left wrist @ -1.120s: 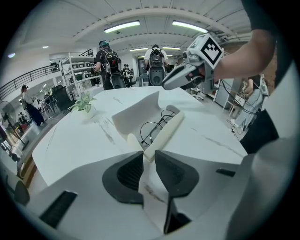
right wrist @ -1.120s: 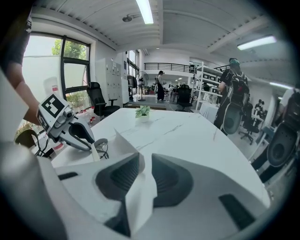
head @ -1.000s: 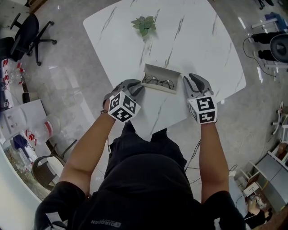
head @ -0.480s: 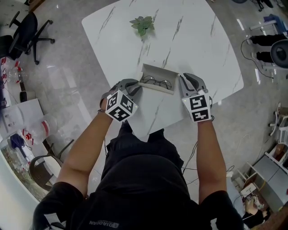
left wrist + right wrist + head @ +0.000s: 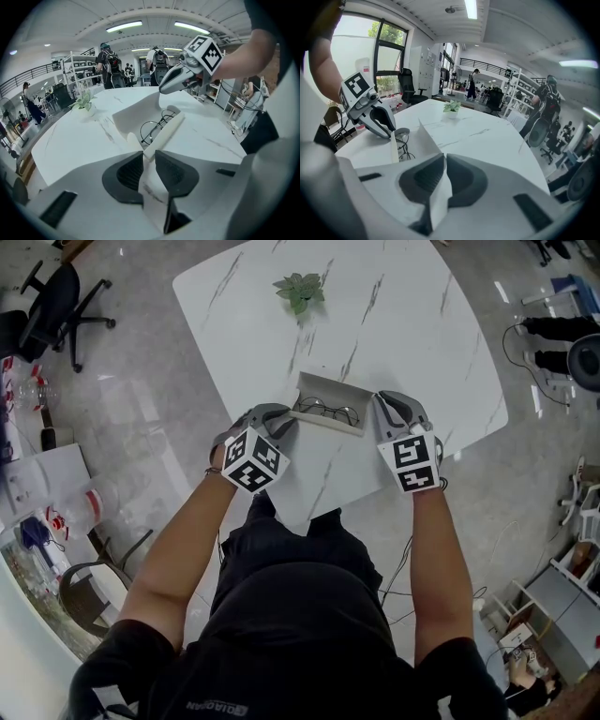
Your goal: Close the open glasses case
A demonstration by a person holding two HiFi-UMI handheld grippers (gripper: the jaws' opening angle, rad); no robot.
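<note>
White table (image 5: pixel 422 352) with grey marble veining and rounded corners, seen from above; toward its far edge, a small green plant (image 5: pixel 299 292) in a pale pot; near its near edge, well apart from the plant, an open white glasses case (image 5: pixel 333 390), lid raised on the far side; thin-rimmed glasses (image 5: pixel 328 411) lying inside the case.

Left tongs (image 5: pixel 284 424), right tongs (image 5: pixel 382 403): jaws pinched on glasses case (image 5: pixel 321 388) ends; forearms extended forward.
</note>
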